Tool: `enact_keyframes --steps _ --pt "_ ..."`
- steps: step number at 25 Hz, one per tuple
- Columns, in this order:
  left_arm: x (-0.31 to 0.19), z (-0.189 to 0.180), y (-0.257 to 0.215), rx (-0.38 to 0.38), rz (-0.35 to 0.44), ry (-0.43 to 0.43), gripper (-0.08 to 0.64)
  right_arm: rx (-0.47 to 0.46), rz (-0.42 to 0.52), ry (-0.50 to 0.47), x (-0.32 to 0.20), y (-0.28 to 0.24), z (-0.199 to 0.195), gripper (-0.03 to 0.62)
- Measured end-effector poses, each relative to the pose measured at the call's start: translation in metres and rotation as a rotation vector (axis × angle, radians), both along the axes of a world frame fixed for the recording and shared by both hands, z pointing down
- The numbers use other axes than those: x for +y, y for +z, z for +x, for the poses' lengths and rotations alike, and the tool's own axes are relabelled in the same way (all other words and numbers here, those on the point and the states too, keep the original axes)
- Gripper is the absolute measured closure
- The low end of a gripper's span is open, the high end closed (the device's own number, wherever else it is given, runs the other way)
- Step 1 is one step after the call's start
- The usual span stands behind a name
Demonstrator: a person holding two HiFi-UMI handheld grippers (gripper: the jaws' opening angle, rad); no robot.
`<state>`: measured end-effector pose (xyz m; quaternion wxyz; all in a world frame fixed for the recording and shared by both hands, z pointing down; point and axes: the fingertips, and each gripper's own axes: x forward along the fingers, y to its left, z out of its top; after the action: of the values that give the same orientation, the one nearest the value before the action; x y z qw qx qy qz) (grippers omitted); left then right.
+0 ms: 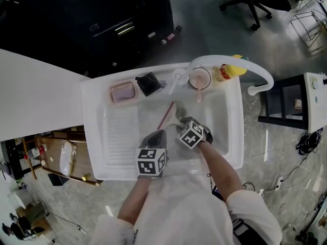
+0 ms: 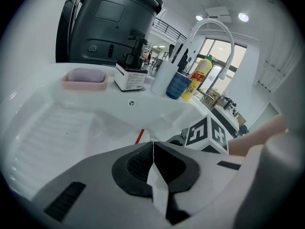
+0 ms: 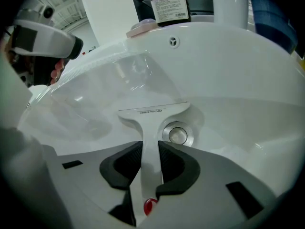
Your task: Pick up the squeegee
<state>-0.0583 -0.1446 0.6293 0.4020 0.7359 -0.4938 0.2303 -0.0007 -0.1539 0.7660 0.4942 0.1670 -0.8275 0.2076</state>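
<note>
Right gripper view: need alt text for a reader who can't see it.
The right gripper is shut on the handle of a white squeegee, whose blade end points away into a white sink, right beside the round metal drain. A labelled bottle stands on the sink's far rim.

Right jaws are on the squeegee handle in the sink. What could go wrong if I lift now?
1. The right gripper pinches only the slim handle of the squeegee; the wide head sticks out ahead of the pads, so it may swing or slip on lifting.
2. The left gripper, shut and empty, sits close beside it; a sideways lift might knock them together.
3. The faucet arches over the sink; a high lift could hit it.
</note>
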Motion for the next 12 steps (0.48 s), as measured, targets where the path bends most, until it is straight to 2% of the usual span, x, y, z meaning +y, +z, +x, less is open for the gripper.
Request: enact_keyframes --steps 12 --pt "0.0027 -0.0102 -0.0011 0.008 -0.006 -0.035 0.532 -0.007 0.021 0.016 -0.0034 -0.0067 -0.0023 0.487"
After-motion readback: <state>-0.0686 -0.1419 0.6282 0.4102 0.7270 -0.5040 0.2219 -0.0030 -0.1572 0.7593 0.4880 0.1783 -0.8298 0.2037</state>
